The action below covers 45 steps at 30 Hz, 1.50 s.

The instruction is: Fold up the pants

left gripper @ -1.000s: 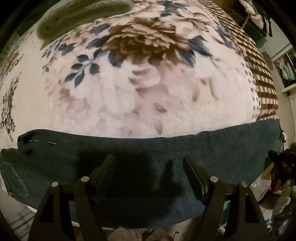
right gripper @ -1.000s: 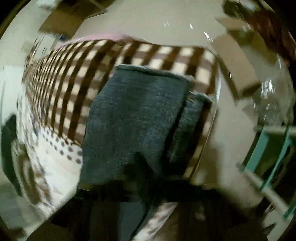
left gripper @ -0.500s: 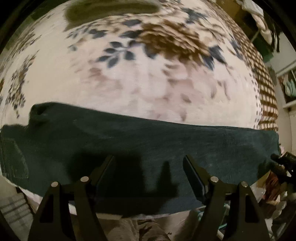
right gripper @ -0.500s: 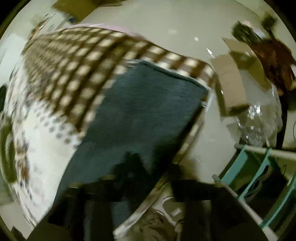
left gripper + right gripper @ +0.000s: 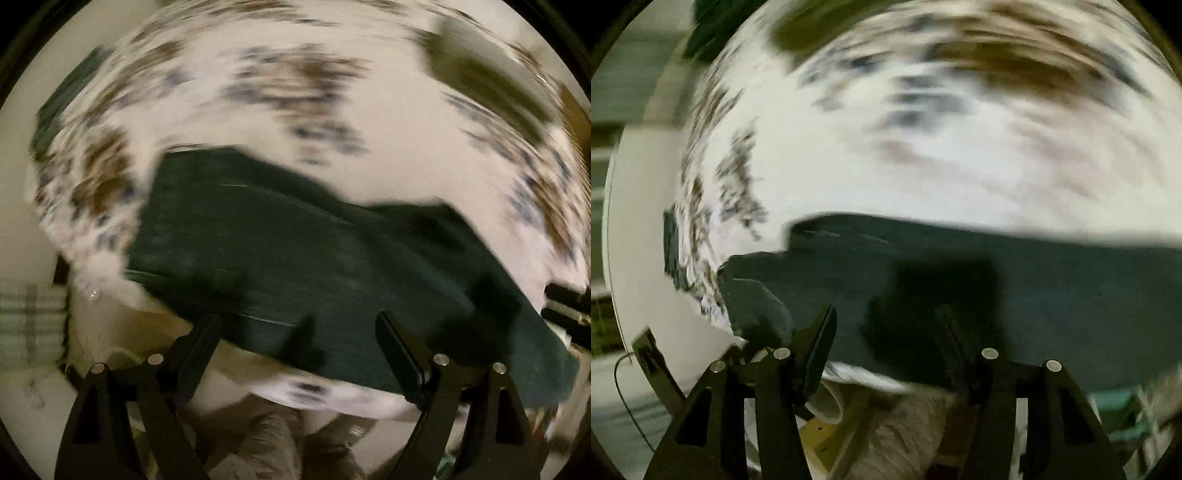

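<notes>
Dark green pants (image 5: 295,258) lie flat in a long strip on the floral blanket (image 5: 332,122), along the bed's near edge. Both views are blurred by motion. My left gripper (image 5: 297,317) hovers over the near edge of the pants, its jaws opening, with nothing pinched between the fingers (image 5: 199,350). In the right wrist view the pants (image 5: 1052,295) run off to the right, and a bunched corner (image 5: 753,310) sits at their left end. My right gripper (image 5: 886,310) stands open just above the cloth beside that corner, holding nothing.
The cream blanket (image 5: 923,166) with brown and blue flowers covers the bed beyond the pants. An olive-green cloth (image 5: 480,77) lies at the far side. A person's legs (image 5: 277,435) stand against the near bed edge. Pale floor (image 5: 639,221) shows at the left.
Both grippers swept sideways along the pants and rolled. The right gripper, shut at the leg end over the checked border, has let go and stands open near the other end.
</notes>
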Motion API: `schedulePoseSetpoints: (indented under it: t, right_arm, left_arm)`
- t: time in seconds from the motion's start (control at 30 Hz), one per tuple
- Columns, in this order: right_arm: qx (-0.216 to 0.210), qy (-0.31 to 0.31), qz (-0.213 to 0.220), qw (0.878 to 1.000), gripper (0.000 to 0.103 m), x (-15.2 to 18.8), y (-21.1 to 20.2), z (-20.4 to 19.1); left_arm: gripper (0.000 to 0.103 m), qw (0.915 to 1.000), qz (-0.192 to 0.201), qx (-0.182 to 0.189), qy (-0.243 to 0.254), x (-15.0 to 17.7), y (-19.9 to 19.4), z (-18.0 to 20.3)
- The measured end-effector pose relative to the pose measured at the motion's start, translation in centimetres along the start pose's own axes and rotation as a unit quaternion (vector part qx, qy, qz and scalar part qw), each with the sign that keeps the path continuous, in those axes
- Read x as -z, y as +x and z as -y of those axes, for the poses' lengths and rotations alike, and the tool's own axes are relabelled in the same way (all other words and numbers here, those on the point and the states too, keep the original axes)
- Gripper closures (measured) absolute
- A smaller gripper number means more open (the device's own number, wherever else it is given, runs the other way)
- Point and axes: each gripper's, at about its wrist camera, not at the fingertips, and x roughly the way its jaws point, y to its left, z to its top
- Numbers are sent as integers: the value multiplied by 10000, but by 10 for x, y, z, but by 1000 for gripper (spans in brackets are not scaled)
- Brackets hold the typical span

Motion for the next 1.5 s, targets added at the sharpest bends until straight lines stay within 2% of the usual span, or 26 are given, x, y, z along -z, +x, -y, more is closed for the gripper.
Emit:
schedulePoseSetpoints:
  t: [0.07,0.13,0.2,0.27,0.3,0.33,0.37,0.47,0.57,0.7,0.73,0.8,0.83,0.87,0.97,1.07,1.1,1.13,1.17,1.23,1.3,1.4,1.5]
  right_arm:
    - [137,-272,-188,9994,45,-28,34,-36]
    - [360,-446,-440,9974,45,-48,63,-56]
    - [737,-557,-905,9916,45,-64,100,-68]
    - [960,-517,-1203,9867,46,-68,119,-71]
    - [1020,-475,-1138,9871,53,-68,120,-68]
    - [778,-339,-1061,9907,79,-70,117,-68]
    - [760,-191,-999,9919,93,-71,113,-67]
    - [777,-4,-516,9956,94,-76,91,-72]
    - [751,230,-251,9966,95,-81,82,-71]
    - [501,601,-408,9961,94,-93,92,-47]
    - [457,627,-445,9960,90,-95,92,-45]
    - [411,581,-222,9972,74,-92,74,-40]
    - [490,502,-106,9975,56,-87,64,-40]
    - [601,420,-65,9973,52,-83,61,-43]
    - [909,95,-309,9953,52,-73,66,-42]
    - [1533,-502,-588,9851,53,-66,85,-44]
    - [1639,-661,-540,9828,59,-65,87,-46]
    - [1692,-814,-510,9809,93,-65,89,-49]
    - [1798,-898,-488,9784,98,-65,90,-51]
    - [1961,-872,-197,9765,99,-66,83,-53]
    - [1844,-517,-135,9814,99,-67,82,-41]
    - [1831,-360,-20,9824,99,-65,80,-36]
    - [1542,-173,24,9879,92,-58,66,-28]
  left_arm:
    - [18,9995,-22,-143,-286,-13,15,-33]
    - [18,9987,1,-218,-463,-24,25,-61]
    - [18,9977,10,-276,-623,-34,37,-77]
    - [18,9967,1,-263,-768,-42,47,-93]
    - [18,9964,-12,-263,-805,-46,53,-99]
    - [18,9963,-20,-240,-823,-49,57,-105]
    - [18,9962,-29,-228,-841,-51,60,-108]
    - [18,9952,-139,-118,-961,-53,70,-120]
    - [18,9940,-209,-27,-1071,-56,79,-132]
    - [18,9933,-264,6,-1123,-61,86,-140]
    - [18,9931,-283,16,-1140,-63,86,-141]
    - [18,9928,-273,72,-1164,-65,84,-141]
    - [18,9930,-254,76,-1153,-68,85,-145]
    - [18,9933,-233,76,-1130,-70,84,-145]
    - [18,9946,-155,-23,-1030,-73,82,-138]
    - [18,9948,-166,-100,-998,-75,83,-132]
    - [18,9949,-167,-113,-993,-76,84,-131]
    - [18,9951,-158,-127,-972,-77,84,-131]
    - [18,9954,-144,-144,-941,-77,84,-129]
    - [18,9959,-96,-171,-879,-77,81,-126]
    - [16,9965,-75,-219,-807,-77,84,-123]
    - [9,9966,-115,-331,-746,-77,92,-119]
    - [9,9964,-228,-346,-737,-82,90,-120]
